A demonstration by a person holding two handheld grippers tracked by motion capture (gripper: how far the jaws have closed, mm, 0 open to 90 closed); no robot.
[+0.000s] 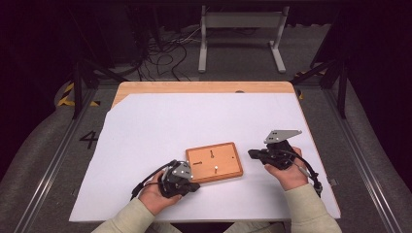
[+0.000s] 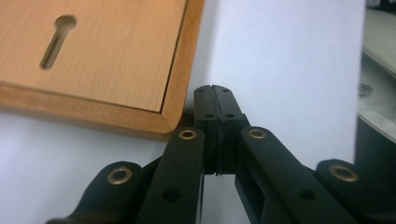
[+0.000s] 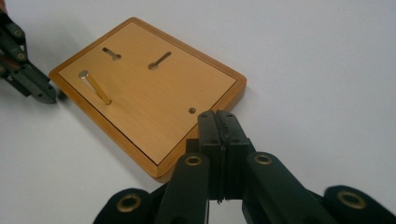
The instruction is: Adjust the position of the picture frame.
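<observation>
Wooden board (image 1: pixel 214 162) flat on the white sheet (image 1: pixel 145 131), a little toward six o'clock from the table's middle, with two keyhole slots (image 3: pixel 112 53) and a brass pin (image 3: pixel 95 87) standing in its face. Left gripper (image 1: pixel 193 186) at the board's seven o'clock corner, jaws pressed together on nothing, tips just beside the rim (touching or not, hard to tell). Right gripper (image 1: pixel 252 154) at the board's three o'clock edge, jaws likewise together and empty, tips close against the frame (image 3: pixel 159 165).
</observation>
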